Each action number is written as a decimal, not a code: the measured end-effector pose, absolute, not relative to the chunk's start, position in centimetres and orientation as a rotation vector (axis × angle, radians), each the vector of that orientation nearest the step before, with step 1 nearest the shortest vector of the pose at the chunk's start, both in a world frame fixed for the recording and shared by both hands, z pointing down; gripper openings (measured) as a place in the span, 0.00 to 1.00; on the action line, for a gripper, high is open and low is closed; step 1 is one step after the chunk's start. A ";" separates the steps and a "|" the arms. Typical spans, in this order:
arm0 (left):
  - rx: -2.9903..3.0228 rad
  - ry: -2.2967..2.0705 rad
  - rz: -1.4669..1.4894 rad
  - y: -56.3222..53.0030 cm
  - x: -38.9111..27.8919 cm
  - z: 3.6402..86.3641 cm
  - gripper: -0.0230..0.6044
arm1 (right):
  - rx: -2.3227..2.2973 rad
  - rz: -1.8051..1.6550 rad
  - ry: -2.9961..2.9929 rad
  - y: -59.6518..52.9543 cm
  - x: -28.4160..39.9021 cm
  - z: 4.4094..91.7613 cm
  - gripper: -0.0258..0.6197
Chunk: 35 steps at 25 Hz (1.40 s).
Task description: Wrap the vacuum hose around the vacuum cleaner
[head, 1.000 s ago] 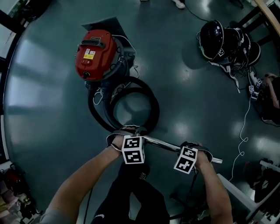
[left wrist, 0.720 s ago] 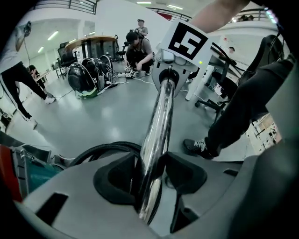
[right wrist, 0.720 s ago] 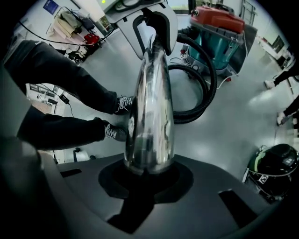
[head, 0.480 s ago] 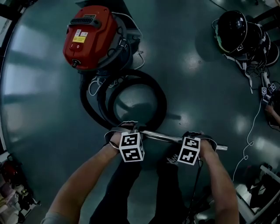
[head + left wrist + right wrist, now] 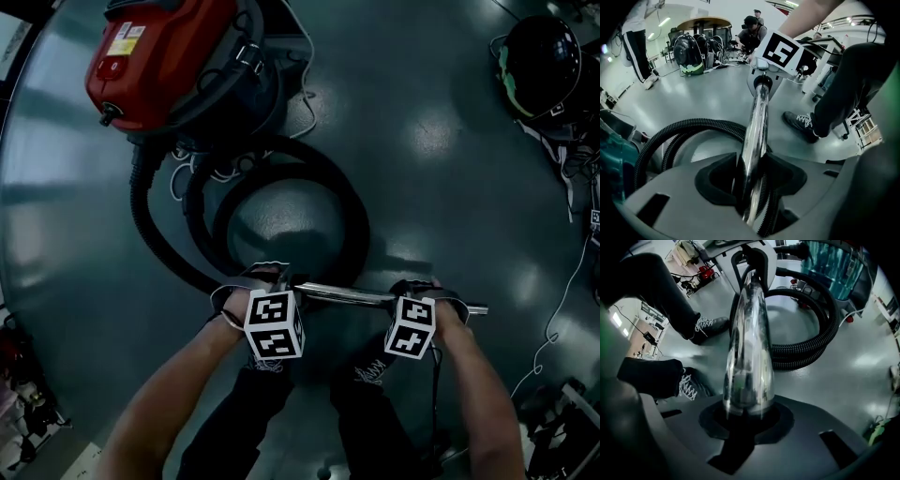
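Grey, glossy workshop floor (image 5: pixel 450 169) is the stage for a tidy-up. The left claw (image 5: pixel 274 281) is clamped where the chrome wand (image 5: pixel 347 297) meets its ribbed cuff, its jaws having just been closing with tube and cuff between them. The right claw (image 5: pixel 417 292) is clenched on the same wand near its open end, well apart from the left. From the wand the black vacuum hose (image 5: pixel 352 211) lies in loose loops on the floor and runs back to the red vacuum cleaner (image 5: pixel 164 56) at upper left, not yet wound around it. The wand looks stiff, smooth and probably slippery, so a two-point hold suits it. The hose appears light, bendy and springy, likely to uncoil. Its ribs should give the pads purchase, best taken along its length rather than at the tube.
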<state>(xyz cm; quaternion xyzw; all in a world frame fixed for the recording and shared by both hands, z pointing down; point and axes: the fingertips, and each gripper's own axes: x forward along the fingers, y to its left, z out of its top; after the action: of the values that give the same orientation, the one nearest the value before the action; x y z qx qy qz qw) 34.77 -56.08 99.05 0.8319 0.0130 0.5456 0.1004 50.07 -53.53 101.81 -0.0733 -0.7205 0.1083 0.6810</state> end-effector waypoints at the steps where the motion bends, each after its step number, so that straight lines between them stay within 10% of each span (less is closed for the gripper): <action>1: 2.458 0.034 1.610 -56.2 35.0 99.9 0.35 | -0.166 0.239 -1.621 -53.8 50.4 102.8 0.15; 16: 2.412 0.127 1.610 -56.2 37.4 107.5 0.33 | -0.103 0.169 -1.634 -55.7 52.9 110.9 0.15; 25: 2.412 0.116 1.541 -56.6 39.7 108.0 0.32 | 0.074 0.190 -1.679 -58.7 56.2 110.9 0.42; 35: 2.352 0.141 1.619 -56.3 39.7 109.9 0.32 | 0.213 0.255 -1.781 -60.2 56.9 106.7 0.45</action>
<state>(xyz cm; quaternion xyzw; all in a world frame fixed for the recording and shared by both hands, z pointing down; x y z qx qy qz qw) 39.75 -56.29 109.94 0.8144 0.0487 0.5608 0.1409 56.88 -60.20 106.65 0.0926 -0.7737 0.1106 0.6169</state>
